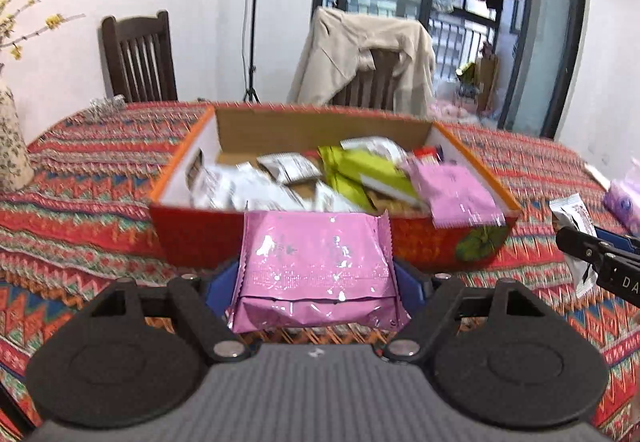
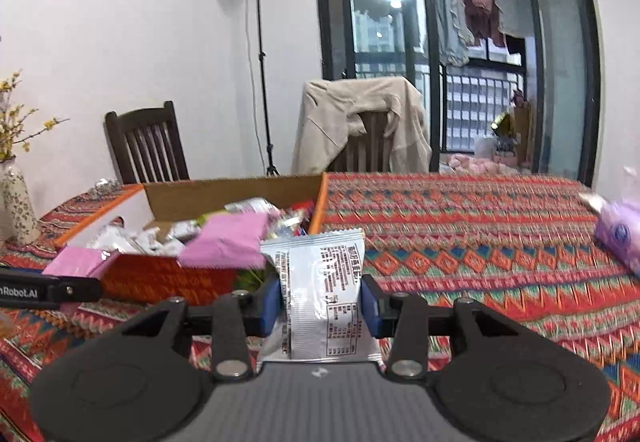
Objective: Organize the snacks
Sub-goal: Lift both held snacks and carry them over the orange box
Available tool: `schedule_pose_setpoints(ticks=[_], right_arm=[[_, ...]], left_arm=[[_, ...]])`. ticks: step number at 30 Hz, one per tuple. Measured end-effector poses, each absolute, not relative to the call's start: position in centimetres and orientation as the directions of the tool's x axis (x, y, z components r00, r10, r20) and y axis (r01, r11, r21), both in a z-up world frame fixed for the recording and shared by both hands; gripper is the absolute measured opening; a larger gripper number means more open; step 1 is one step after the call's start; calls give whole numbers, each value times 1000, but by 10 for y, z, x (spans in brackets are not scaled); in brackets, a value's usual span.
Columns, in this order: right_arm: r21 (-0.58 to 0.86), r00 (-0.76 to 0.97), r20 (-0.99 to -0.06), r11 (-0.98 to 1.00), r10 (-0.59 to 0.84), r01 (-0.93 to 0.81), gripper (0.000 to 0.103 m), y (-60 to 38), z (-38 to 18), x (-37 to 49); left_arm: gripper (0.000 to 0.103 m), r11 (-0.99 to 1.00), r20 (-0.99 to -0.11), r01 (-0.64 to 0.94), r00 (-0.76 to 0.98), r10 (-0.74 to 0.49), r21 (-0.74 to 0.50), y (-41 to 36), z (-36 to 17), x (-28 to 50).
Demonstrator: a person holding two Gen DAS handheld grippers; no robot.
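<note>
A red cardboard box (image 1: 280, 238) with an orange rim stands on the patterned tablecloth, filled with several snack packets, among them a green packet (image 1: 360, 169) and a pink packet (image 1: 460, 197) leaning over its right front corner. My left gripper (image 1: 318, 274) is shut on a pink snack packet (image 1: 316, 266), held just in front of the box's near wall. My right gripper (image 2: 320, 302) is shut on a white printed snack packet (image 2: 324, 290), to the right of the box (image 2: 160, 278). The right gripper's fingers (image 1: 580, 246) show at the left view's right edge.
Two dark wooden chairs stand behind the table, one (image 1: 138, 57) bare, the other draped with a beige coat (image 1: 360, 53). A patterned vase (image 1: 12, 145) stands at the far left. A purple tissue pack (image 2: 618, 238) lies at the table's right. A light stand (image 2: 262, 53) rises by the wall.
</note>
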State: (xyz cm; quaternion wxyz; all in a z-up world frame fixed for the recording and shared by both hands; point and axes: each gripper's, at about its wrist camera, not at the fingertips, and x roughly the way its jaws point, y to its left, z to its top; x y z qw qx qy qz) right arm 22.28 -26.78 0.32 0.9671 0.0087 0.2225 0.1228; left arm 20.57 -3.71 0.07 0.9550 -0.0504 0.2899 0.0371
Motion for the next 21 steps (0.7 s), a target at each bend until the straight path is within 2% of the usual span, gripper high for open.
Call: schedule_pose_setpoints(ticks=[10,21], right_arm=[[38,871,-394,952,294,-304,41,-218,46,273],[16,842,-459,950,284,-312,41,-154,46,351]], left_arm=[[80,990,-483,-128,871,85,-56,-12,32,252],[80,987,-456,-161,878,144,1,4,32,308]])
